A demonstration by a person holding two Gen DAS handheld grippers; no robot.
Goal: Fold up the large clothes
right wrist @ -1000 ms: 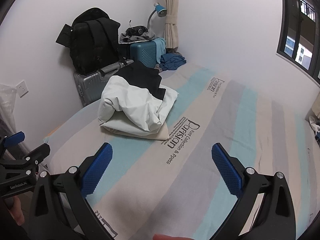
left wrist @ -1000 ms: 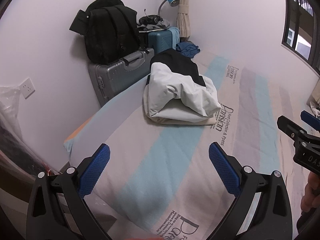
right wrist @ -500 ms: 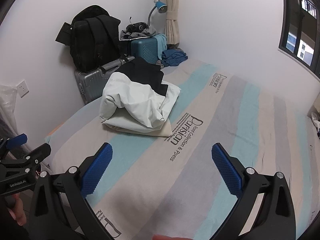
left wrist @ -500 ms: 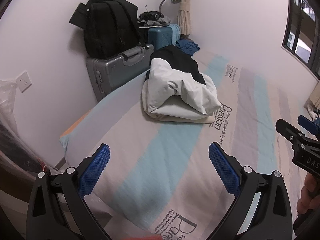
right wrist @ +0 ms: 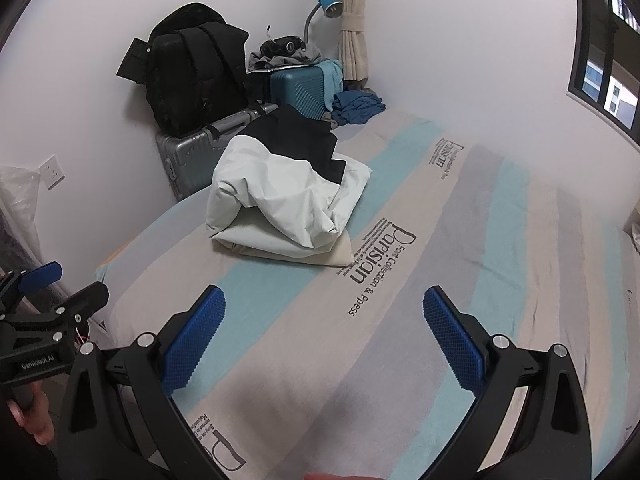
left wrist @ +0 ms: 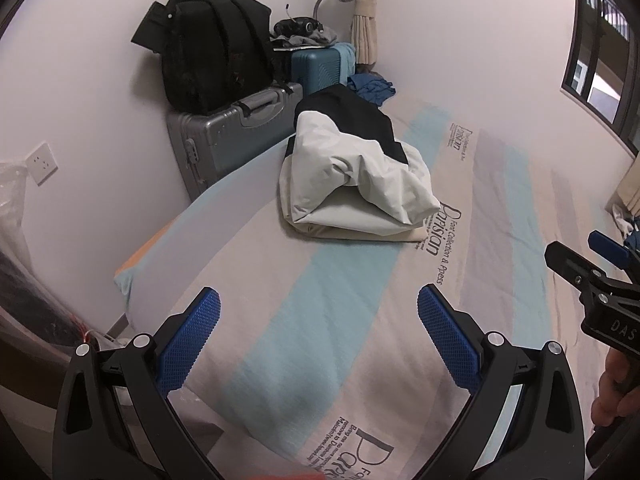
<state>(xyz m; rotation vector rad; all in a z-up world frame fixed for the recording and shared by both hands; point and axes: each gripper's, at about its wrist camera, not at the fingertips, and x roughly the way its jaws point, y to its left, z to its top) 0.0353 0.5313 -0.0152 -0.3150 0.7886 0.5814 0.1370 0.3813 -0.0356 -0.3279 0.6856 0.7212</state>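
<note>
Pulled back a bit over the last second, looks like: the folded jacket (left wrist: 352, 184) sits slightly further off and higher in both wrist views than a moment ago, with more of the striped bedsheet (left wrist: 304, 320) showing in front. Nothing else shifted; same pile, same spot. Left gripper (left wrist: 318, 330) spread wide, nothing between the blue pads. Right gripper (right wrist: 324, 332) same deal, wide and empty, hovering over bare sheet well short of the clothes. Jacket parked near the far left side of the bed, white sleeve part flopped over the top, black panel behind, resting on a beige folded layer underneath, just beside the silver suitcase (left wrist: 232, 136) with the black backpack (left wrist: 212, 60) on top. Blue suitcase (right wrist: 300, 88) and a crumpled blue garment (right wrist: 356, 106) further back in the corner by the curtain. Reads like the fold on this one is pretty much done and set aside, hands backing off with nothing carried. Could mean heading for the next big item, though no unfolded piece in reach shows in either view, so can't say which. Top sleeve looks a bit loose and puffy, might slump if bumped.
</note>
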